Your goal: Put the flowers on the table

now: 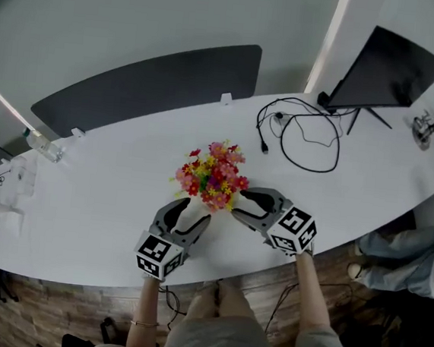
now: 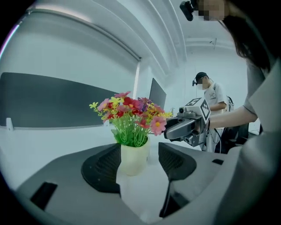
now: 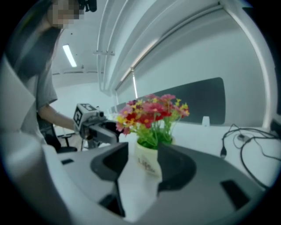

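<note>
A bunch of red, pink and yellow flowers (image 1: 213, 175) stands upright in a small cream pot (image 2: 134, 158) on the white table (image 1: 99, 211). My left gripper (image 1: 197, 210) reaches in from the near left and my right gripper (image 1: 237, 201) from the near right. In the left gripper view the pot sits between the pads (image 2: 103, 165), against the left one, with a gap at the right. In the right gripper view the pot (image 3: 148, 160) stands between the jaws, near the right pad, with a gap at the left. Neither gripper clamps the pot. From the head view the blooms hide it.
A dark monitor (image 1: 395, 68) stands at the far right with black cables (image 1: 305, 135) looped in front of it. A dark divider panel (image 1: 149, 86) lines the table's far edge. A clear bottle (image 1: 44, 145) lies at the far left. A person (image 2: 210, 101) stands beyond the table.
</note>
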`<action>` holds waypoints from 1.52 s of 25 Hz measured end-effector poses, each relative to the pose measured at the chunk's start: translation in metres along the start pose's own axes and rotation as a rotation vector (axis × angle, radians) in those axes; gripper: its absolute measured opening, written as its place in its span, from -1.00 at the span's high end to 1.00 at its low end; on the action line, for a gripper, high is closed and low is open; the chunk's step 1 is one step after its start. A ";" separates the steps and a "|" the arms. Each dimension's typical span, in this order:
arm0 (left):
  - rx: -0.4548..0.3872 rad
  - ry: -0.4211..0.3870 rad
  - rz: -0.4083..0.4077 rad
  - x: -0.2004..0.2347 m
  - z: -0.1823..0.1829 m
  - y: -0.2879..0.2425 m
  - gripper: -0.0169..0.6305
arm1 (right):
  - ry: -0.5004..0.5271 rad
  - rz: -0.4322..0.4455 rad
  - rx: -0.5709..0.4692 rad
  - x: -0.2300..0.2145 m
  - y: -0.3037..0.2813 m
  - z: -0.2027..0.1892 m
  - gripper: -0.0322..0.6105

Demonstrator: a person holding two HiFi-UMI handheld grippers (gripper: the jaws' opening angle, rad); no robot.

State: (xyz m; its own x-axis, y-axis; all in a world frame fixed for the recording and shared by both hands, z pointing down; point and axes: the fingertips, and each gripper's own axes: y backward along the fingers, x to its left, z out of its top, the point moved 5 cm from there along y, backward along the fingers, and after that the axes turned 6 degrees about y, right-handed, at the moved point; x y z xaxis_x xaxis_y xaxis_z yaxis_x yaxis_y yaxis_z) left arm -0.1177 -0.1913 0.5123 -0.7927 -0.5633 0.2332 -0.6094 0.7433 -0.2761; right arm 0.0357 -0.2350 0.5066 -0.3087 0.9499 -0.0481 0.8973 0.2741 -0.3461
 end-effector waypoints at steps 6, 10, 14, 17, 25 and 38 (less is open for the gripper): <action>-0.022 -0.004 -0.017 -0.019 0.014 0.015 0.22 | -0.033 -0.014 -0.042 0.022 0.011 0.014 0.33; -0.043 -0.022 -0.035 -0.032 0.026 0.022 0.33 | -0.036 -0.024 -0.074 0.035 0.017 0.027 0.44; -0.064 -0.031 -0.062 -0.044 0.037 0.029 0.50 | -0.021 -0.026 -0.105 0.047 0.022 0.041 0.52; -0.066 -0.051 -0.078 -0.051 0.042 0.033 0.57 | -0.010 -0.025 -0.132 0.055 0.024 0.052 0.59; -0.122 -0.094 -0.088 -0.066 0.064 0.041 0.74 | 0.027 -0.007 -0.212 0.073 0.032 0.082 0.71; -0.194 -0.127 -0.129 -0.086 0.095 0.063 0.88 | 0.076 0.011 -0.301 0.095 0.041 0.116 0.82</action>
State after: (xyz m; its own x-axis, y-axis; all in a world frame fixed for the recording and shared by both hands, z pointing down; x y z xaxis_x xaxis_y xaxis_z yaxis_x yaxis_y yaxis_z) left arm -0.0891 -0.1307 0.3861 -0.7119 -0.6897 0.1326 -0.7006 0.7107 -0.0645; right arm 0.0066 -0.1511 0.3786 -0.2845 0.9584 0.0234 0.9570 0.2853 -0.0524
